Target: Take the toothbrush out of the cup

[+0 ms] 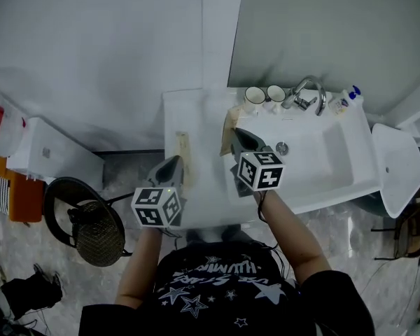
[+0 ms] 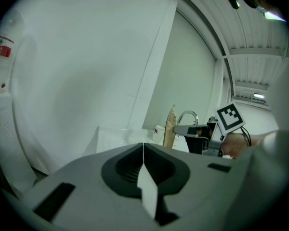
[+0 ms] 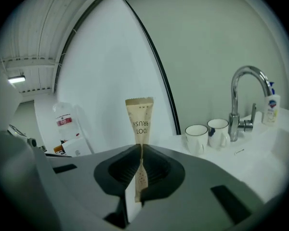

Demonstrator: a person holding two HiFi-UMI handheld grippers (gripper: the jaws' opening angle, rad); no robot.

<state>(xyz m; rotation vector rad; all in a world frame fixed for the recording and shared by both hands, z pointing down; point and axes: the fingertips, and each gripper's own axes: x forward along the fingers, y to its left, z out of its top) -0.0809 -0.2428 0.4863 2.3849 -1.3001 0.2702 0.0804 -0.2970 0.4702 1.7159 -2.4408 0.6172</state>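
A white vanity countertop (image 1: 196,117) runs along the wall, and its sink basin (image 1: 315,152) is set into the right part. The right gripper (image 1: 236,133) hangs over the countertop at the basin's left edge. Its jaws are clenched on a tan paper toothbrush packet (image 3: 140,121), which stands upright out of them with its printed end on top. In the head view that packet (image 1: 228,130) shows just ahead of the gripper's tip, clear of both cups.

The left gripper (image 1: 175,161) is lower on the countertop's left side, near the front edge. In its own view the left gripper (image 2: 143,146) has its jaws pressed together with nothing between them. A second tan strip (image 1: 184,152) lies flat on the countertop just beside it.

The chrome faucet (image 1: 308,89) curves over the back of the basin. Two white cups (image 1: 255,96) (image 1: 276,93) stand side by side, just left of it. A small soap bottle (image 1: 350,98) stands to its right.
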